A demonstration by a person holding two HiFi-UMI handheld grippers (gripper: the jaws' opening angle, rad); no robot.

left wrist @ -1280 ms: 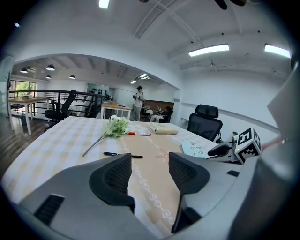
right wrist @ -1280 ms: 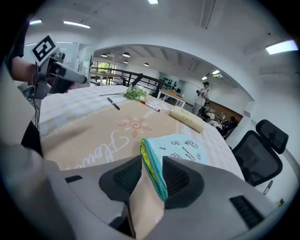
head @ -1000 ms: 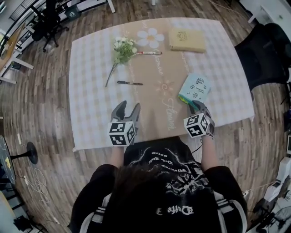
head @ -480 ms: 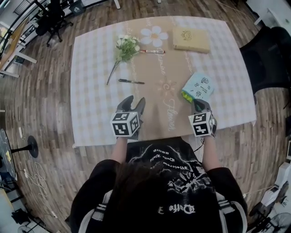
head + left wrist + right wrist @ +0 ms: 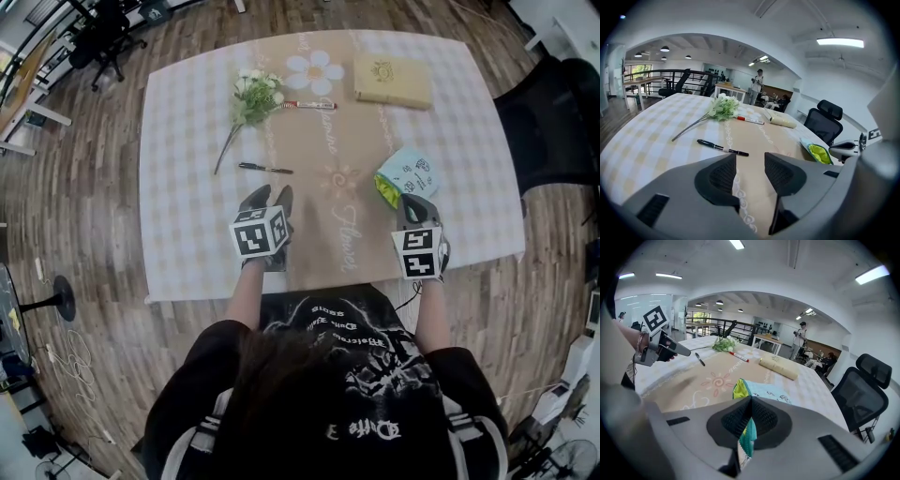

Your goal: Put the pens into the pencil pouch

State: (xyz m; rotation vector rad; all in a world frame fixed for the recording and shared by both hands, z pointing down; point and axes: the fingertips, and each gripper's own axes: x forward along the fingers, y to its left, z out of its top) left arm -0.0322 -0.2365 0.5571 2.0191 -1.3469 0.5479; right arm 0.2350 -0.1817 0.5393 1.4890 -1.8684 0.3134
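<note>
A light-blue pencil pouch with a green lining lies at the table's right; its mouth gapes toward the left. My right gripper is shut on the pouch's near edge and lifts that corner. A black pen lies left of centre, just beyond my left gripper. Its jaws have just been closing and still stand apart with nothing between them. A red-capped marker lies farther back by the flowers.
A sprig of white flowers lies at the back left of the checked tablecloth. A tan case sits at the back right. A black office chair stands at the right of the table.
My right gripper has closed on the pouch's near edge and raised it slightly. My left gripper has moved forward toward the black pen, its jaws narrowing.
</note>
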